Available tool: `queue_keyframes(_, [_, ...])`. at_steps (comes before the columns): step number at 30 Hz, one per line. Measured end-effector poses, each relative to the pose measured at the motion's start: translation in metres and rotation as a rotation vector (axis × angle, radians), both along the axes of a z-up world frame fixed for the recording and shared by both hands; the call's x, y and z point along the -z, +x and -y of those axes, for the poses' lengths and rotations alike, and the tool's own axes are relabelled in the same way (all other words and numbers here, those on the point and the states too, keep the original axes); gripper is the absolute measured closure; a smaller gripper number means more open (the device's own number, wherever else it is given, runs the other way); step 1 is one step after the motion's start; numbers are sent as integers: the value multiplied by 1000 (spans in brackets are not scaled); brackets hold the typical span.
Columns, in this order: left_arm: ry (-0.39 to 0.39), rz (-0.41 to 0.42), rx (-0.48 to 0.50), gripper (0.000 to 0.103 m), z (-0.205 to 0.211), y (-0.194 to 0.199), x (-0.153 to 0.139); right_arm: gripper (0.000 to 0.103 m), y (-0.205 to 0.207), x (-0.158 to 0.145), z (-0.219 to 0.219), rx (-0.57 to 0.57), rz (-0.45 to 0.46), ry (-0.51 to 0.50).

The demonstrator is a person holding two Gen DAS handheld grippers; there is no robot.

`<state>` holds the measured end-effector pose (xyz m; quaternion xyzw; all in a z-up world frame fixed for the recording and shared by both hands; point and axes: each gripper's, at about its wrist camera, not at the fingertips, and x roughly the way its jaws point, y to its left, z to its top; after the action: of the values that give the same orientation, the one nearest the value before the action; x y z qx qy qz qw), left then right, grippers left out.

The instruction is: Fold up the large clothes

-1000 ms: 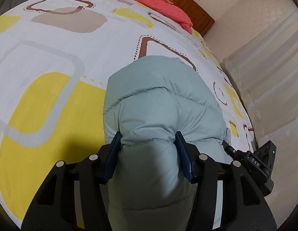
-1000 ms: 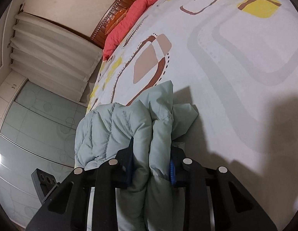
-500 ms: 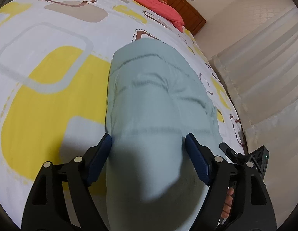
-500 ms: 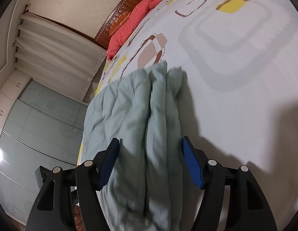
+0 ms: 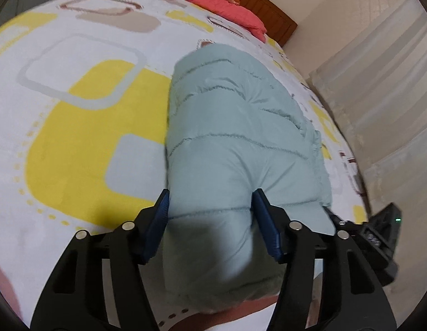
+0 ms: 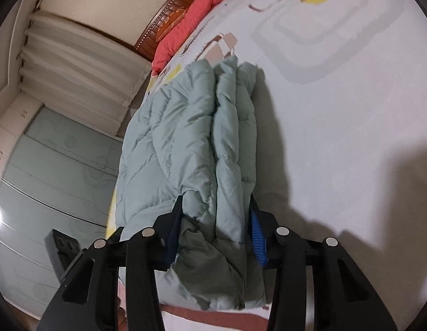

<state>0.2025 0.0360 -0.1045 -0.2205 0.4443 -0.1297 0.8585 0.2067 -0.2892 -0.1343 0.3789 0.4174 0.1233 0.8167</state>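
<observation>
Jacket [image 5: 235,138] lying folded on bed [image 5: 75,143], below pillow [image 5: 213,2]; left gripper [image 5: 210,215] and right gripper [image 6: 216,220] closing, both clamping jacket's near edge.

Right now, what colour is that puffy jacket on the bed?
Pale mint green, quilted puffy jacket; the left wrist view shows it best.

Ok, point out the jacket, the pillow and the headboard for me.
jacket [image 5: 230,127], left wrist view, on its quilted top panel.
pillow [image 5: 213,0], left wrist view, on the middle of its red cover.
headboard [image 6: 169,19], right wrist view, on its slatted wooden face.
</observation>
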Motion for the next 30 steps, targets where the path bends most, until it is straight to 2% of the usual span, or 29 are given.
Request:
queue_keyframes(3, [29,13,-18,32,0,-11,-6,50,-13,-8,1,13,9,-22])
queue_keyframes(6, [71,24,-34,28,1,-23,-12,50,-27,-15,0,19,16,-47])
queue_keyframes(11, [200,74,-35,24,9,-48,-25,50,-53,-30,-8,21,35,-164])
queue_keyframes(15, [297,122,-41,19,15,-68,-34,43,-68,-37,-18,23,40,-251])
queue_keyframes(18, [354,145,-55,18,18,-84,-40,43,-78,-42,-28,22,49,-324])
queue_keyframes(26, [400,204,-99,15,22,-116,-58,40,-101,-63,-52,44,96,-518])
queue_keyframes(29, [413,228,-113,15,23,-126,-66,37,-108,-72,-59,53,123,-560])
queue_keyframes(30, [419,235,-116,11,23,-129,-69,37,-111,-75,-62,53,134,-574])
